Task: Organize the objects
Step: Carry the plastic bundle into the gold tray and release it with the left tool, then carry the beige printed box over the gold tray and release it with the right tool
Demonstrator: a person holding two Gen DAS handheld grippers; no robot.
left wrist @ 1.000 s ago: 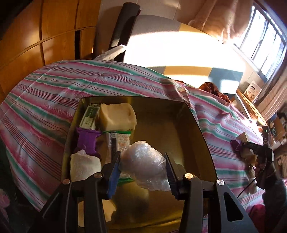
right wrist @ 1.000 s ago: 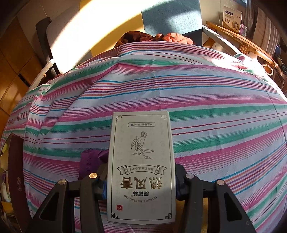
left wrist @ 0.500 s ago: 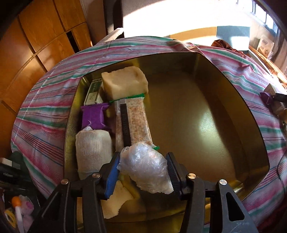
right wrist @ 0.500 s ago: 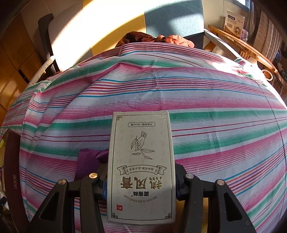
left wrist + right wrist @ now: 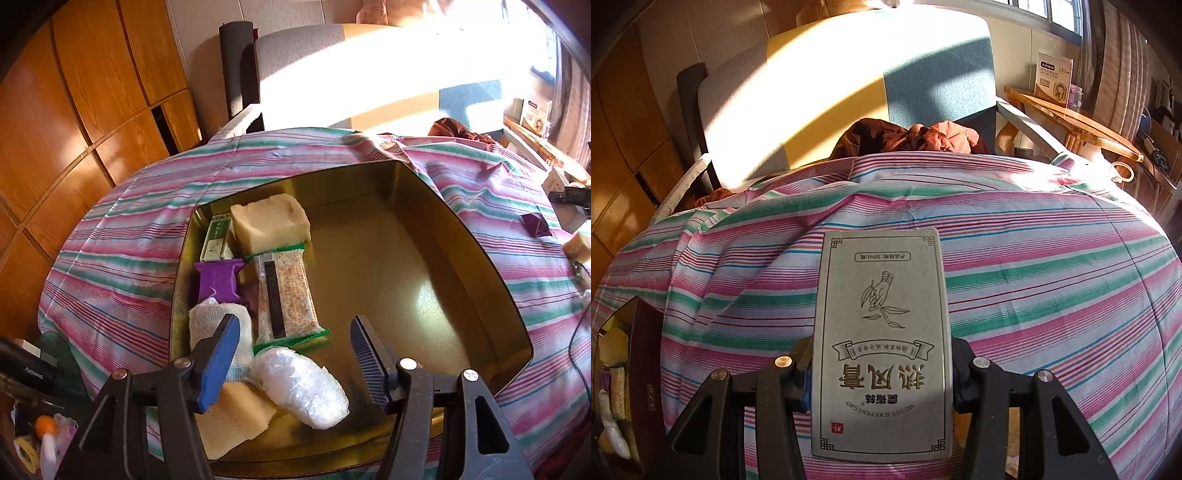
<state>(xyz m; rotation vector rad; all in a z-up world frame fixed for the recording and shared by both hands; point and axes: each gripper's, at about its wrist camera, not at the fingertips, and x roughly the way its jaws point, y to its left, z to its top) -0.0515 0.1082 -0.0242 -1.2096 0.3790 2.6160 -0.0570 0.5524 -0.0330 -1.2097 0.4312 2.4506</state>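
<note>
A gold tin box (image 5: 491,280) sits on the striped cloth. Along its left side lie a yellow sponge (image 5: 271,221), a green packet (image 5: 216,242), a purple packet (image 5: 218,282), a snack bar (image 5: 290,299), a gauze roll (image 5: 207,323) and a thin sponge piece (image 5: 236,417). A clear plastic-wrapped bundle (image 5: 301,386) lies on the box floor at the front. My left gripper (image 5: 291,349) is open above it, not touching it. My right gripper (image 5: 882,373) is shut on a grey printed carton (image 5: 882,332), held above the cloth.
The striped cloth (image 5: 1034,280) covers the table. A purple packet (image 5: 535,224), a small sponge (image 5: 577,246) and a carton (image 5: 556,179) lie right of the box. The box edge (image 5: 642,354) shows at the right view's left. A chair (image 5: 849,81) stands behind.
My left gripper has opened and let go of the plastic-wrapped bundle, which now lies in the box. The right gripper has lifted slightly with the carton still held.
</note>
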